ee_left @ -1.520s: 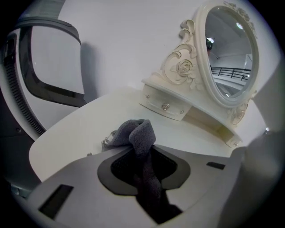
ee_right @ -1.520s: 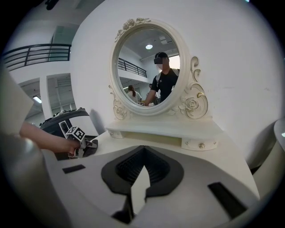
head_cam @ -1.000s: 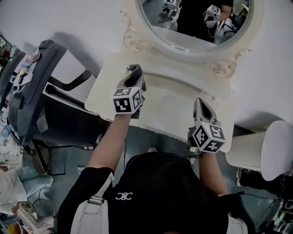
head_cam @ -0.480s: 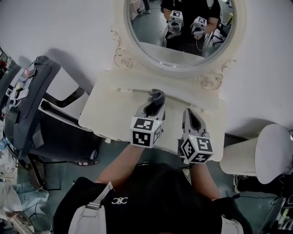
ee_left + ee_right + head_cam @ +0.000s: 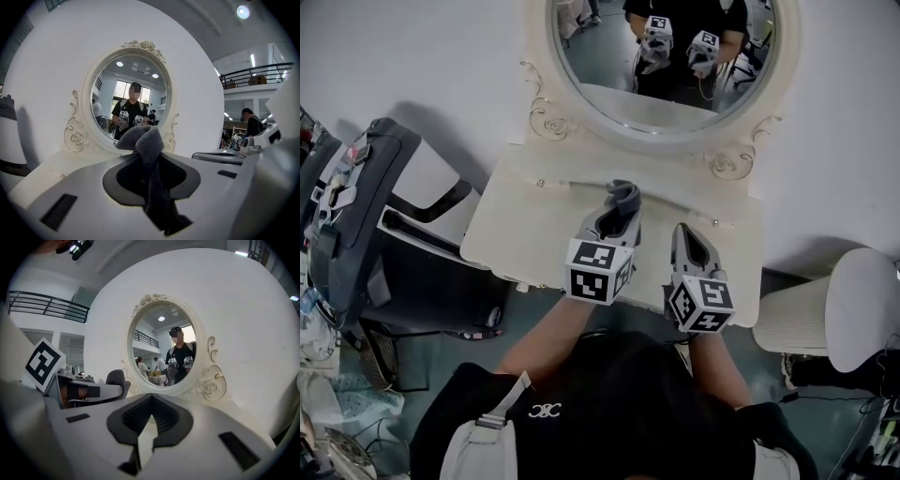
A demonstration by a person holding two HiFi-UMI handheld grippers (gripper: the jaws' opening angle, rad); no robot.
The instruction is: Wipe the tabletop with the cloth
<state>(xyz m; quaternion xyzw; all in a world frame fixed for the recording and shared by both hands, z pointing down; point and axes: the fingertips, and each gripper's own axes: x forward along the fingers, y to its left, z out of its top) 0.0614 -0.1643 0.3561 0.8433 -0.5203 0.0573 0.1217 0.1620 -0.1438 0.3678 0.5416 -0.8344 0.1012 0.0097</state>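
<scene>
The white dressing tabletop (image 5: 534,225) lies below me, under an oval mirror (image 5: 666,56). A grey cloth (image 5: 624,198) sticks up bunched out of my left gripper (image 5: 621,212), which is shut on it over the middle of the table. In the left gripper view the cloth (image 5: 143,140) rises between the jaws of the left gripper (image 5: 150,174) and hides part of the mirror's frame (image 5: 169,136). Just to its right, my right gripper (image 5: 684,234) hovers over the table. In its own view the right gripper (image 5: 149,420) is shut with nothing in it.
A dark chair (image 5: 356,206) stands left of the table. A white ribbed stool (image 5: 834,319) stands at the right. The wall and the mirror's carved frame (image 5: 733,161) close off the table's far side. The mirror reflects the person and both grippers.
My left gripper has carried the cloth from the table's left part to its middle, beside the right gripper. Over the last half second both have barely moved.
</scene>
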